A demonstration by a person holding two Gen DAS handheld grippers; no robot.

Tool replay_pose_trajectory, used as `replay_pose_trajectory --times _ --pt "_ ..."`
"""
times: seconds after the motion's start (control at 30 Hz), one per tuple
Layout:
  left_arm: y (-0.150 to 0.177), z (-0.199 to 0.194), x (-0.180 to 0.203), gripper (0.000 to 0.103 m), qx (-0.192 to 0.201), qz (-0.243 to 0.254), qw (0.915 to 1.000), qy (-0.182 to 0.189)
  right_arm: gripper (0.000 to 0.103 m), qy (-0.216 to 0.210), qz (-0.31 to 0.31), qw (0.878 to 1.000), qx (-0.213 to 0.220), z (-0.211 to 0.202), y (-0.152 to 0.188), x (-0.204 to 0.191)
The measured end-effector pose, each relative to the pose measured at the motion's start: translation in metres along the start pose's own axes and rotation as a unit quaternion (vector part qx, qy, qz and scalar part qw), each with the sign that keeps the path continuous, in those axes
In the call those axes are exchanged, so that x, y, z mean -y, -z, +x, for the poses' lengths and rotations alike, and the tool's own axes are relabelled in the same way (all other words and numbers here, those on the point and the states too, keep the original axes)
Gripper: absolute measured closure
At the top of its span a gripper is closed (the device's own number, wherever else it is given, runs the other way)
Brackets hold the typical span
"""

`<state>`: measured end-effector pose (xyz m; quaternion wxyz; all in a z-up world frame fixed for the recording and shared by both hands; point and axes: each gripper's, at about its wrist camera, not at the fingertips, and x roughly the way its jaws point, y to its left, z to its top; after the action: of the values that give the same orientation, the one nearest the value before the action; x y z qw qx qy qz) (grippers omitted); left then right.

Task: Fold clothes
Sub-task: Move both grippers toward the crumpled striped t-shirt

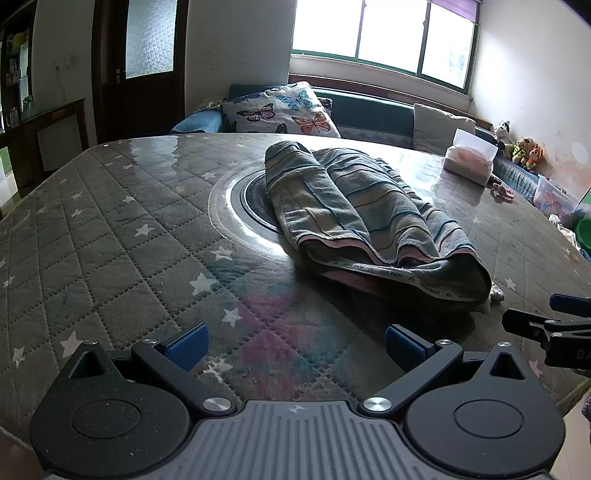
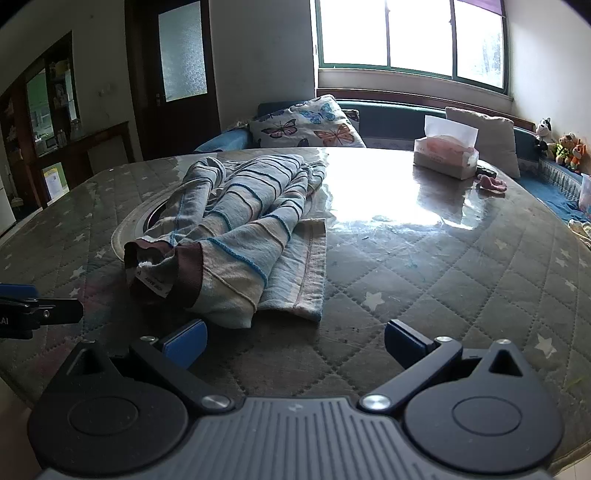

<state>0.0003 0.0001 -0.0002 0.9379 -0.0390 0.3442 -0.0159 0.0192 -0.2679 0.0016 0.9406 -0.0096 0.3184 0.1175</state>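
Two grippers idle | left gripper jaws apart, empty; right gripper jaws apart, empty | striped garment lies bunched mid-table, just beyond both; tissue box far side

Your left wrist camera is sitting low over the near edge of the quilted table, looking forward between its own spread fingers toward the window; the striped garment is lying close ahead, slightly to its right; your right wrist camera is looking the same way from just beside it, so the garment is falling left of centre there; both views are sharing the table, the tissue box, the butterfly pillow and the door; each is catching the other gripper at its frame edge.
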Motion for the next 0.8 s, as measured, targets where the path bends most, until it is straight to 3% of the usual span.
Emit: replay_pose_trajectory --times 0.8 --pt "-0.019 0.021 -0.006 0.000 -0.001 0.006 1.0000 -0.004 0.000 -0.001 0.007 1.000 -0.013 0.017 -0.012 0.008"
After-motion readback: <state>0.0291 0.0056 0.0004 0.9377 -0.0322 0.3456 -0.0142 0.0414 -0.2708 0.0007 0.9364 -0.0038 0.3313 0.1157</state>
